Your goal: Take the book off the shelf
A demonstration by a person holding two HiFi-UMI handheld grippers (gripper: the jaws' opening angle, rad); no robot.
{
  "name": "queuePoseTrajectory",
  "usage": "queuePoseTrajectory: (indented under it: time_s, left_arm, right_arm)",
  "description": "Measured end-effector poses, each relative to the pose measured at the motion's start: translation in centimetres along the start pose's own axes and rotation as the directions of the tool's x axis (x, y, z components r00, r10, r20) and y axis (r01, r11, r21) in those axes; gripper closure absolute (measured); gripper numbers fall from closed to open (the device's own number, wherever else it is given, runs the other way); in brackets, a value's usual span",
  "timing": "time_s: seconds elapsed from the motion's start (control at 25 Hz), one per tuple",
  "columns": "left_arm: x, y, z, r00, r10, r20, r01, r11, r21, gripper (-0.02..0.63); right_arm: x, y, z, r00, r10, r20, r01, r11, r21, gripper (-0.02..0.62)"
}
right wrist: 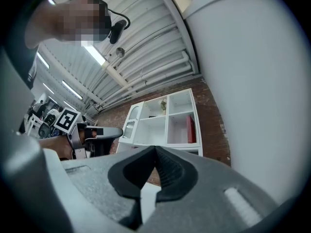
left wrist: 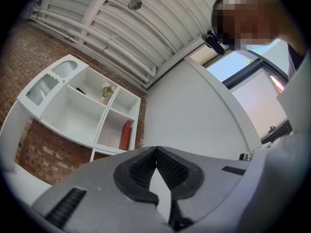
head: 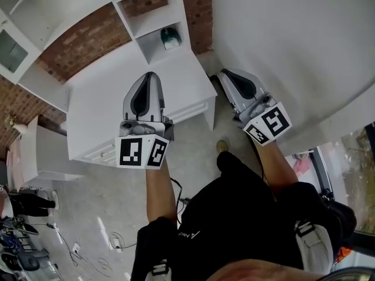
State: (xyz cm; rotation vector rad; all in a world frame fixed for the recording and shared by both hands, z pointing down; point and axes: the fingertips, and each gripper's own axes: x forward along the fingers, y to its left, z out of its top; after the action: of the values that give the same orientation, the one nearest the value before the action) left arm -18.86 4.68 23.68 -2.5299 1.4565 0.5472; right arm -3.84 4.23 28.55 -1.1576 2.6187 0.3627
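Standing upright, the red book (right wrist: 190,129) was in the lower right compartment of the white shelf unit (right wrist: 150,130), near that compartment's right wall. The left gripper (left wrist: 156,150) and right gripper (right wrist: 155,148) each had jaws pressed together on nothing, well short of the shelf unit

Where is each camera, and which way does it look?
Head view: on the person's head, looking down at the white desk; shows forearms, left tongs, right tongs.
Left gripper view: on left tongs, facing up at the white shelf; shows shut jaws.
Right gripper view: on right tongs, facing that shelf; shows shut jaws, left tongs.
Gripper views share the red book.
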Motion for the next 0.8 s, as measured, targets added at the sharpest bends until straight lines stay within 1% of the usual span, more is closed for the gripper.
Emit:
queuePoseTrajectory:
  time_s: [0.08,0.2,0.32,0.4,0.52,0.64,0.72,0.8]
  left_arm:
    - [2.0,1.3,-0.5,1.000,0.015,-0.007,-0.015,1.000,0.007,0.607]
    - [5.8,2.6,-0.9,0.999,0.045,-0.023,-0.044,0.999,0.028,0.607]
    - [11.0,4.8,-2.4,0.997,0.070,-0.030,-0.069,0.997,0.033,0.607]
    - [14.8,6.6,-3.5,0.996,0.090,-0.021,-0.089,0.995,0.043,0.606]
    - [20.5,9.9,-4.6,0.990,0.140,-0.003,-0.140,0.988,0.070,0.600]
    - [26.1,12.5,-4.9,0.982,0.187,0.003,-0.186,0.977,0.102,0.546]
    - [29.7,13.9,-4.7,0.978,0.208,0.009,-0.208,0.969,0.130,0.514]
    - [33.2,15.3,-4.5,0.974,0.224,0.010,-0.223,0.963,0.153,0.468]
  right_arm:
    - [1.7,-1.6,-0.6,1.000,-0.006,0.011,0.006,1.000,-0.003,0.594]
    - [4.1,-5.2,-0.3,0.999,-0.019,0.033,0.020,1.000,-0.019,0.594]
    - [7.2,-9.8,-1.0,0.999,-0.021,0.047,0.023,0.999,-0.047,0.594]
    - [9.5,-12.9,-1.9,0.998,-0.015,0.056,0.019,0.998,-0.063,0.594]
    - [12.8,-16.9,-3.3,0.998,0.007,0.062,-0.001,0.996,-0.086,0.594]
    - [15.8,-20.7,-4.1,0.997,0.030,0.074,-0.022,0.994,-0.105,0.594]
    - [17.5,-23.0,-4.3,0.995,0.046,0.085,-0.036,0.993,-0.111,0.594]
    - [19.2,-24.9,-4.7,0.994,0.063,0.094,-0.053,0.992,-0.114,0.594]
